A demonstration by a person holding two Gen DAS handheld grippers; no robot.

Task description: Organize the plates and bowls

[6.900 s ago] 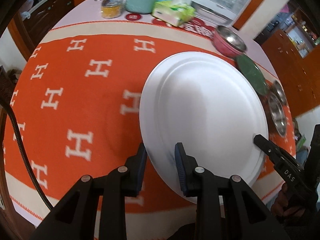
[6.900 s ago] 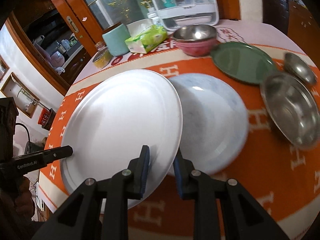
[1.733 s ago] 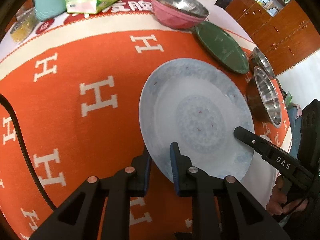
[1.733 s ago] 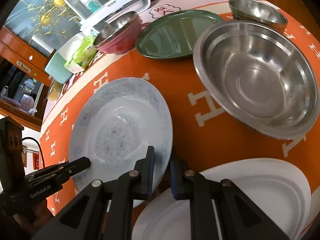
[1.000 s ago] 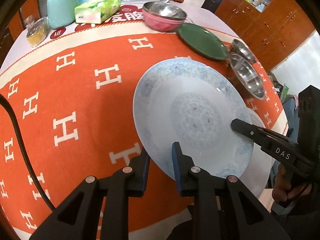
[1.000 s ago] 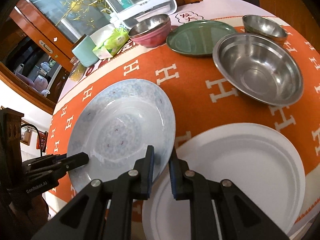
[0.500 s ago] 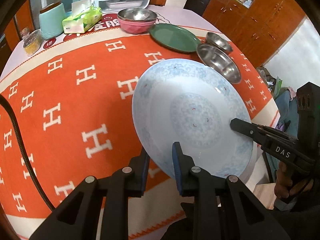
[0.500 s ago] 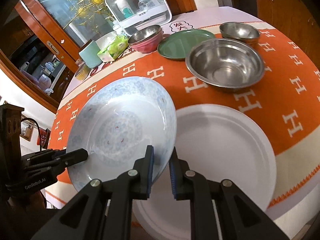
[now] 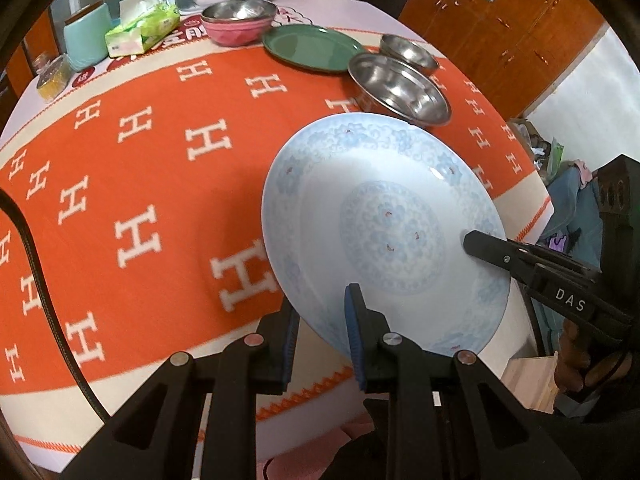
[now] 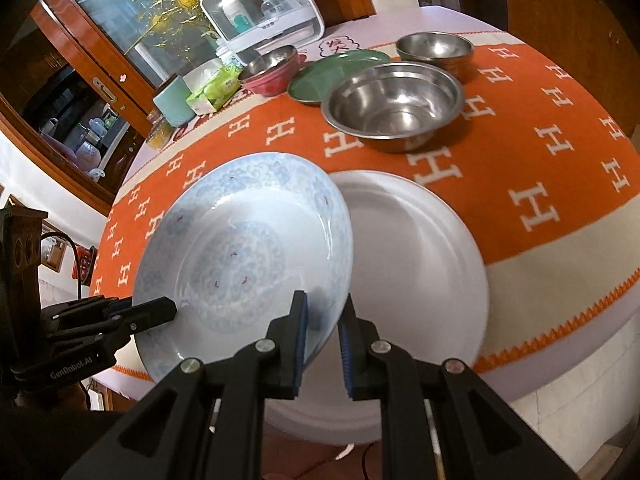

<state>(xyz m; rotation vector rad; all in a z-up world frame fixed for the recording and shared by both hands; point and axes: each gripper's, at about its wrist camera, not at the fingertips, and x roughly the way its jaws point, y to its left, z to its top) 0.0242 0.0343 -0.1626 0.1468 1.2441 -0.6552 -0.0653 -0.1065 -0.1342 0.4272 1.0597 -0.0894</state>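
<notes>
A pale blue patterned plate (image 9: 384, 224) hangs in the air above the table, tilted, held at two edges. My left gripper (image 9: 320, 332) is shut on its near rim. My right gripper (image 10: 322, 320) is shut on the opposite rim of the same plate (image 10: 240, 256), and it also shows in the left wrist view (image 9: 520, 264). A large white plate (image 10: 412, 264) lies on the table near its front edge, partly under the blue plate. In the left wrist view the white plate is hidden behind the blue one.
A large steel bowl (image 10: 394, 104), a small steel bowl (image 10: 434, 50), a green plate (image 10: 336, 72) and a pink bowl (image 10: 270, 70) stand at the back of the orange tablecloth (image 9: 140, 152). A tissue pack (image 9: 142, 30), a mint canister (image 9: 86, 36) and a white appliance (image 10: 264, 12) stand behind.
Both grippers have lifted the blue plate higher and drawn it toward the table's front edge, over the white plate. Both grips stay shut.
</notes>
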